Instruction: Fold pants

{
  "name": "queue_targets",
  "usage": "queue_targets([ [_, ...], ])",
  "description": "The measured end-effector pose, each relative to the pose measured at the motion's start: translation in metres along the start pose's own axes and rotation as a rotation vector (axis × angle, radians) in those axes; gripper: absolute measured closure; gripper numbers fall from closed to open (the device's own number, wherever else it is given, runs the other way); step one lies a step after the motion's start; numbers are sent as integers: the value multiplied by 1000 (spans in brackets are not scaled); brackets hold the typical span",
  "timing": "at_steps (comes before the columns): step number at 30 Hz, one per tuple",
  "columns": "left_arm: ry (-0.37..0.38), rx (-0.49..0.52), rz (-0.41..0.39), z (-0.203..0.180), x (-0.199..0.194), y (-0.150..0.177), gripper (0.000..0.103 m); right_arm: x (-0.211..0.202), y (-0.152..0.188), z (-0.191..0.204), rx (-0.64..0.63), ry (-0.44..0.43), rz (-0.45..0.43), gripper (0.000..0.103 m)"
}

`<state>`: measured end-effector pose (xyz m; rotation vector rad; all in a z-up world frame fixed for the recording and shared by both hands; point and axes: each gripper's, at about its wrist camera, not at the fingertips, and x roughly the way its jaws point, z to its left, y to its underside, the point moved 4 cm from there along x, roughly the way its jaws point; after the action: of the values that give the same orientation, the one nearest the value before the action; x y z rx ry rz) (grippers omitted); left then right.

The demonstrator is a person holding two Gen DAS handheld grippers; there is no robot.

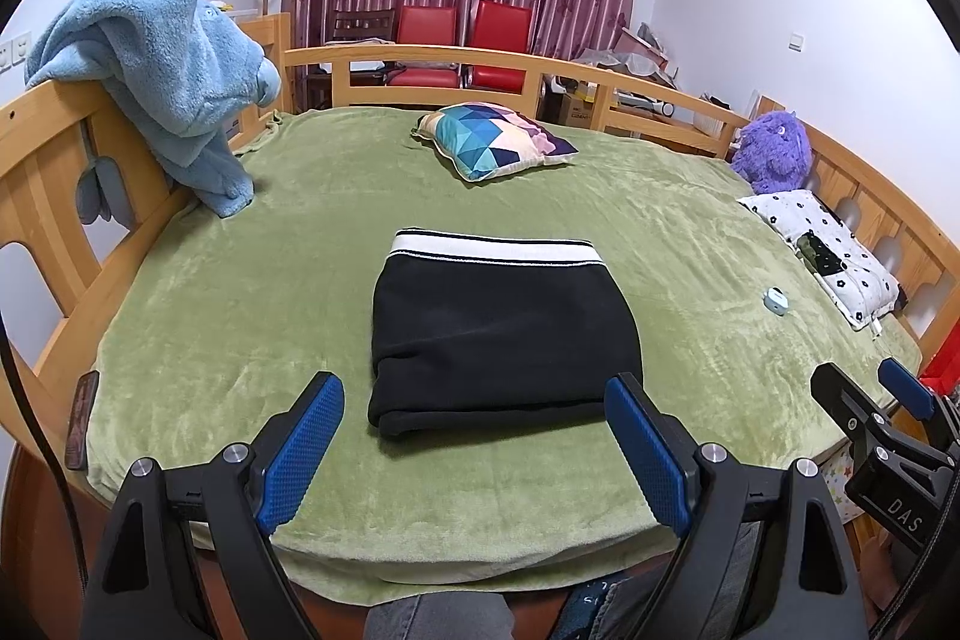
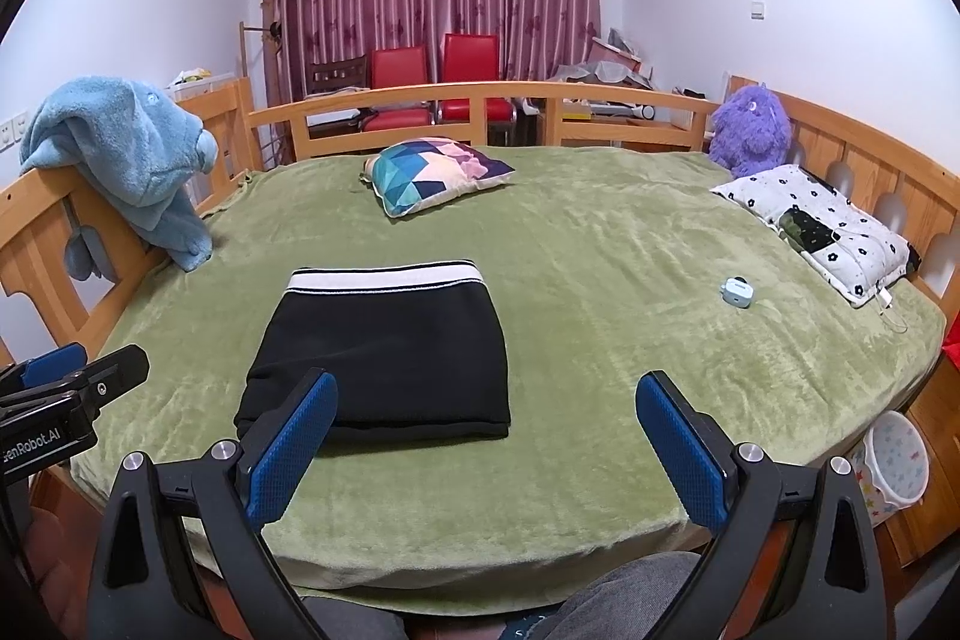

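Observation:
The black pants [image 1: 501, 334] lie folded into a compact rectangle on the green bed cover [image 1: 240, 316], white striped waistband at the far edge. They also show in the right wrist view [image 2: 384, 352]. My left gripper [image 1: 474, 454] is open and empty, held above the near edge of the bed just short of the pants. My right gripper [image 2: 486, 451] is open and empty, to the right of the pants' near edge. The right gripper also shows at the right edge of the left wrist view [image 1: 882, 400], and the left gripper at the left edge of the right wrist view [image 2: 78, 370].
A wooden bed rail [image 1: 456, 58] surrounds the bed. A blue plush robe [image 1: 174, 82] hangs on the left rail. A geometric pillow [image 1: 498, 139], purple plush toy [image 1: 774, 151], floral pillow [image 1: 828, 250] and small blue case [image 1: 776, 301] lie on the cover. A phone [image 1: 81, 418] rests at the left edge.

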<state>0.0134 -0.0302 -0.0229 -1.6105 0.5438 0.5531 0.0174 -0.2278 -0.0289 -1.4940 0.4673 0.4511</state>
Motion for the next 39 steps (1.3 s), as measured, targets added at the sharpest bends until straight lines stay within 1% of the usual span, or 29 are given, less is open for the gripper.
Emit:
queue_targets([
  [39,6,-7,-1,-4,0,1,15,-2,0,4,2,0,-3,4],
])
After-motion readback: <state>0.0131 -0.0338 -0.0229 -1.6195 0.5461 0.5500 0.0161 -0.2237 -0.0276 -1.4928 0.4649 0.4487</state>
